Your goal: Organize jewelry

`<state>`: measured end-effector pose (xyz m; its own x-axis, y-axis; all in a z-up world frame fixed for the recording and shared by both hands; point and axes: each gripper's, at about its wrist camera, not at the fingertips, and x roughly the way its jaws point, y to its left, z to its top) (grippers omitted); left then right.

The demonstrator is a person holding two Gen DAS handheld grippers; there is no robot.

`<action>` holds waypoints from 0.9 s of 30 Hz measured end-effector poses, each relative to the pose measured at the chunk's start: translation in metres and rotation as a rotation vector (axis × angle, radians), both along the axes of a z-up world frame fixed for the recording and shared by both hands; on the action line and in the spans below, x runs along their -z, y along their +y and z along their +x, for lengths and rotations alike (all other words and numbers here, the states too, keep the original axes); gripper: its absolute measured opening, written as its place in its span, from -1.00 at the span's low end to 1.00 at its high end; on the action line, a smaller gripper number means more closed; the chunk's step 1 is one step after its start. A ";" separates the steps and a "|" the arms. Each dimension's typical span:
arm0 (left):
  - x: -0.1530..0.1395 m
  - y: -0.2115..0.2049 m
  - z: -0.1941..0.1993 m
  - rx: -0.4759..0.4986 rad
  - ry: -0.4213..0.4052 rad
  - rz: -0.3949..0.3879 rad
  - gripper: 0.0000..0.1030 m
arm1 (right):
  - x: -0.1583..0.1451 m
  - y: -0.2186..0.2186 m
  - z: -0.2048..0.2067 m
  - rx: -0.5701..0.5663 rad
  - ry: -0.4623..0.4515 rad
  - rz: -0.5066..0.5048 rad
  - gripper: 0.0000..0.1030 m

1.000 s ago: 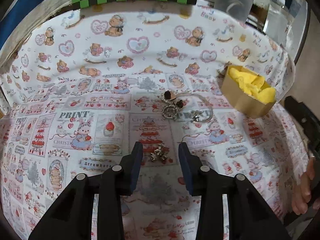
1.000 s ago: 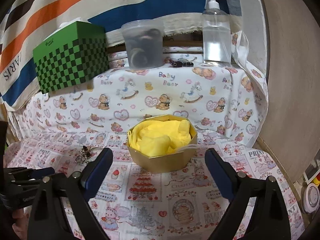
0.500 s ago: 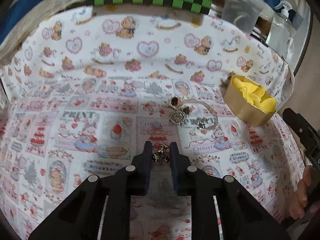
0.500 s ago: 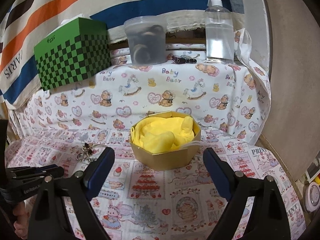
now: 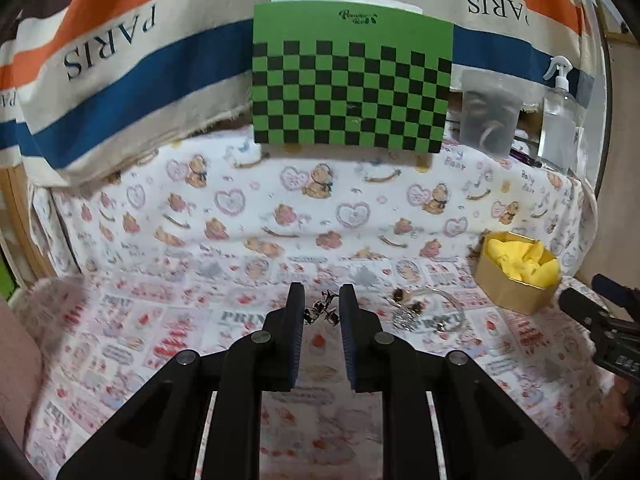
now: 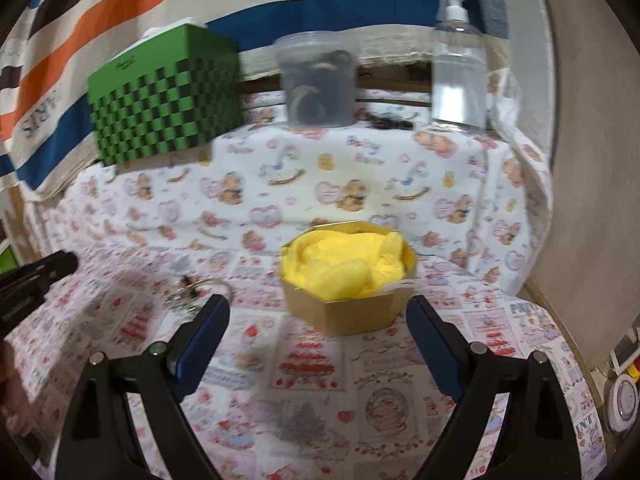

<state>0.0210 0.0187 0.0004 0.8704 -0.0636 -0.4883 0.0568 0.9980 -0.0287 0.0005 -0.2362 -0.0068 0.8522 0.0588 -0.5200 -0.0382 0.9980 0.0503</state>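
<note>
Your left gripper (image 5: 321, 312) has its dark blue, ribbed fingers (image 5: 295, 320) closed on a small silver-toned metal charm piece (image 5: 320, 313), which sits pinched between the fingertips, above the printed cloth (image 5: 160, 320) covering the tabletop. To the left of the gold box (image 5: 508, 284), which is an angular cardboard shape lined with crumpled yellow tissue (image 5: 520, 260), a tangle of remaining jewelry (image 5: 416, 312) lies on the cloth: a thin clear loop and dark beads. Your right gripper (image 6: 318, 322) has its fingers spread wide, empty, with the gold box just beyond and between the fingertips. Behind the gold box stand a green checkered tissue box (image 6: 164, 96), a translucent plastic tub (image 6: 318, 80) and a clear pump bottle (image 6: 458, 60).
</note>
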 end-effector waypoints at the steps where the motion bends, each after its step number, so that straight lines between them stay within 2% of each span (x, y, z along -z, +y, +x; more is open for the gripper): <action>1: -0.001 0.003 -0.001 -0.008 -0.010 -0.008 -0.68 | -0.001 0.001 -0.001 -0.012 -0.006 0.006 0.74; 5: -0.003 0.013 -0.001 -0.011 -0.015 -0.066 -0.68 | -0.003 0.007 0.005 -0.013 0.018 -0.020 0.73; 7: -0.004 0.014 -0.001 -0.016 -0.021 -0.068 -0.68 | -0.005 0.003 0.011 -0.021 0.063 0.032 0.73; 10: -0.005 0.017 -0.001 -0.028 -0.022 -0.084 -0.68 | -0.008 -0.003 0.025 -0.071 0.158 0.165 0.73; 14: -0.004 0.021 0.000 -0.045 -0.028 -0.091 -0.68 | -0.005 0.017 0.040 -0.121 0.243 0.163 0.65; 17: -0.002 0.026 0.003 -0.047 -0.009 -0.119 -0.68 | 0.001 0.039 0.055 -0.149 0.302 0.139 0.46; 23: -0.001 0.031 0.005 -0.064 -0.008 -0.131 -0.68 | 0.020 0.073 0.096 -0.094 0.374 0.023 -0.09; 27: -0.001 0.034 0.006 -0.093 -0.040 -0.100 -0.68 | 0.039 0.081 0.118 -0.078 0.440 -0.009 -0.45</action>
<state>0.0268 0.0526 0.0013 0.8933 -0.0282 -0.4485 -0.0327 0.9913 -0.1276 0.1184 -0.1548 -0.0455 0.5426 0.1074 -0.8331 -0.0900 0.9935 0.0695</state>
